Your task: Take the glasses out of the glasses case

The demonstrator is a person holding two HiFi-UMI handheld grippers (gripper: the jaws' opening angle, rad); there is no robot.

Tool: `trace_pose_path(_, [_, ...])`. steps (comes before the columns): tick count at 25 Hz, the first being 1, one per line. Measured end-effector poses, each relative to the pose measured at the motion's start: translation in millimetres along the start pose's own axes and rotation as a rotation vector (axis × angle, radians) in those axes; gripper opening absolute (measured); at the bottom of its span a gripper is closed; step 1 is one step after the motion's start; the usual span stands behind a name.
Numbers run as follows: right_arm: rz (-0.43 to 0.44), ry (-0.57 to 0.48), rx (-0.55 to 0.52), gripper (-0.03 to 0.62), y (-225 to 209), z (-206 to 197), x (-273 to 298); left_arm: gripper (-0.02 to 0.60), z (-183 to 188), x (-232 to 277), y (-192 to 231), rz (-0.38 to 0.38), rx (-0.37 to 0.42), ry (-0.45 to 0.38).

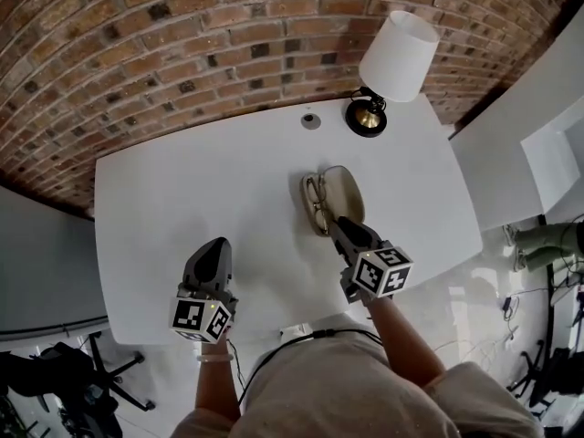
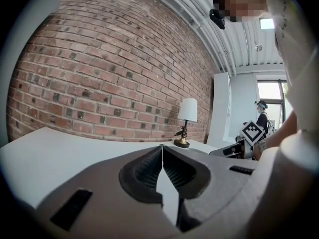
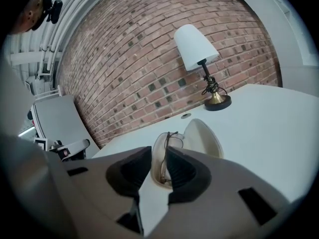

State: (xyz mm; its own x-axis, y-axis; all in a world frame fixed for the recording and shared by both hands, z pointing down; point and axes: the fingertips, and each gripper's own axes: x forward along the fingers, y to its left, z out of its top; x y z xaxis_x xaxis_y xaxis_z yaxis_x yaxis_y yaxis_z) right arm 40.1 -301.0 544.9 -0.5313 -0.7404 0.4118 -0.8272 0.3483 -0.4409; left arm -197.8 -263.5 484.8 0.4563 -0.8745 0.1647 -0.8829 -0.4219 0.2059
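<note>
Just short of the open glasses case (image 1: 342,188), where the thin wire glasses (image 1: 316,204) lie in its left half, my right gripper (image 1: 341,224) stands jaws apart, gripping nothing, and my left gripper (image 1: 215,245) is closed well aside; judging the glasses light, bendable and fragile, I'd pinch the frame's near rim gently.

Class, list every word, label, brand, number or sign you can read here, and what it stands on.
None can be read.
The left gripper and right gripper carry only black-and-white square marker patterns, no letters.
Glasses case and lamp: no print visible.
</note>
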Motion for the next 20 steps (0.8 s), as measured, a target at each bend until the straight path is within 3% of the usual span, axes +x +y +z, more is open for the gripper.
trace_pose_path(20, [-0.055, 0.264, -0.018, 0.089, -20.0, -11.8, 67.7, 0.008, -12.0, 31.1, 17.8, 0.064, -0.056, 0.034])
